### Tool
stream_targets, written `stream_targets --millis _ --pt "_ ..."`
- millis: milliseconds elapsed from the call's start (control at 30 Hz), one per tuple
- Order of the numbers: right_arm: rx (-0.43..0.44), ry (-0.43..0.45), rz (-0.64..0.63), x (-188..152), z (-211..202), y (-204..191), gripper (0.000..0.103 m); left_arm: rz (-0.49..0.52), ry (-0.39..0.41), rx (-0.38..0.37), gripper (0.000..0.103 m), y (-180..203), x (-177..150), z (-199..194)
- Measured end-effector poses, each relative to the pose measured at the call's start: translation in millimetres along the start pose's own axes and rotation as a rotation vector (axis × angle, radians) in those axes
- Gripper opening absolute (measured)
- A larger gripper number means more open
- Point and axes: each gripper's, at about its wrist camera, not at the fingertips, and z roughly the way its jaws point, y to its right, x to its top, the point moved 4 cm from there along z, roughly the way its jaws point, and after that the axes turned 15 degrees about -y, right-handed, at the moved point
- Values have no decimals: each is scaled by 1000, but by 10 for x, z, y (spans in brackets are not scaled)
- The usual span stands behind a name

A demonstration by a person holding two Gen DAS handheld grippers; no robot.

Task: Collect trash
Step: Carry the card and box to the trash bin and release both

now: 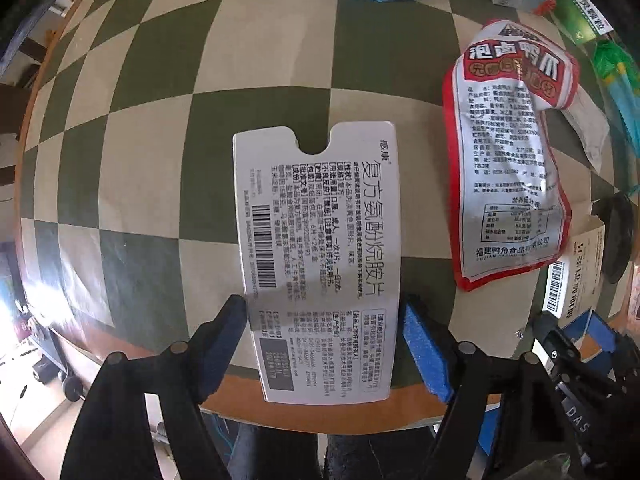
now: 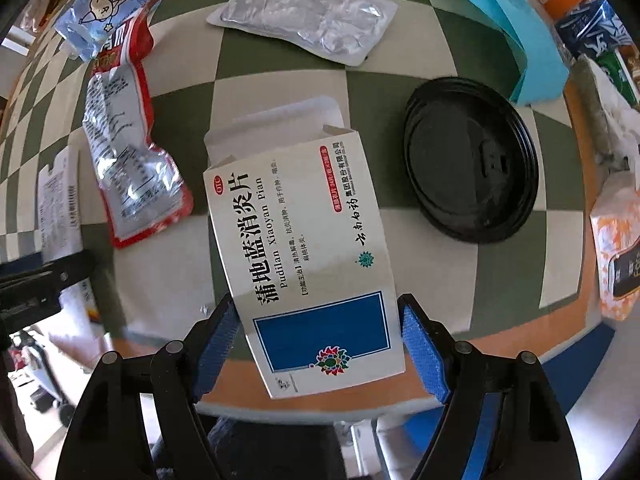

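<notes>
Two hand-held grippers point down over a round table (image 1: 132, 184) covered in a green and cream chequered cloth and strewn with litter; the step in hand appears to be the pick-up of two empty medicine cartons at once, one per gripper; in the left wrist view, the left gripper (image 1: 324, 312) has its blue-padded fingers set wide on either side of a flattened white cardboard medicine box with black print and a barcode (image 1: 320, 248), both pads meeting its long edges, so it seems held, apparently clear of the cloth; in the right wrist view, the right gripper (image 2: 318, 320) likewise spans a white cardboard medicine box with a blue panel and an open end flap (image 2: 304, 240), its pads against the carton's sides, wide but gripping; a crumpled red and silver snack pouch (image 2: 128, 168), a silver foil blister sheet (image 2: 308, 20) and a black round plastic lid (image 2: 472, 160) lie on the table, still to be gathered; no bin or bag shows in either view, so the next move probably calls for carrying both cartons to one wherever it stands, keeping the light grip steady so the thin cardboard neither slips nor buckles
</notes>
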Motion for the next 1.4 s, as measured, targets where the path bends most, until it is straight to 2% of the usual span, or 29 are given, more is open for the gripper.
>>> stream_targets --millis 33,167,233,367,400,533,700,767,800,833,867,900,933,967,1067,1100,1167,1233,1333,1367,1400 --pt "12 0 8 -18 14 -14 83 8 8 2 70 29 -19 -65" --pt "14 23 3 -118 16 -96 79 39 34 38 70 254 -201 -154" --pt "10 29 13 -194 26 -176 79 47 51 39 70 341 -429 -60" --pt "63 25 32 -407 -21 -243 79 76 105 44 70 362 -659 -371" --pt "72 37 37 -502 -54 -319 79 83 119 40 70 358 -812 -399" --pt "119 82 60 -860 -199 -555 79 116 174 14 70 329 -1093 -743" --pt "173 168 88 -1323 -484 -1019 79 162 252 -45 70 89 -1557 -1146" --pt "185 196 99 -1452 -640 -1024 79 180 282 -73 69 -94 -1778 -1276" --pt "201 213 109 -1649 -659 -1201 79 190 296 -91 70 -230 -1931 -1350" --pt "215 220 115 -1740 -709 -1178 79 195 302 -105 70 -335 -2049 -1381" --pt "227 222 118 -1700 -796 -926 79 200 305 -120 70 -480 -2197 -1391" --pt "241 227 123 -1919 -748 -1105 79 200 301 -125 70 -587 -2259 -1358" --pt "258 224 124 -2003 -839 -843 79 195 288 -133 70 -725 -2353 -1350" --pt "272 217 127 -2112 -807 -824 79 188 271 -138 70 -821 -2389 -1350" --pt "301 163 130 -2211 -399 -956 79 145 176 -163 70 -1163 -2555 -872" --pt "306 124 128 -2350 -186 -1096 79 123 135 -178 70 -1262 -2655 -589" --pt "309 73 125 -2407 145 -1208 79 90 73 -193 70 -1440 -2686 -198" --pt "307 23 119 -2463 556 -1375 79 70 34 -206 70 -1614 -2639 214" --pt "312 -37 116 -2360 1264 -1610 79 42 -20 -208 70 -1679 -2432 751" --pt "314 -51 117 -2302 1451 -1670 79 37 -47 -221 70 -1670 -2281 983" --pt "325 -72 117 -2237 1773 -1766 79 31 -62 -236 70 -1754 -2273 1144"
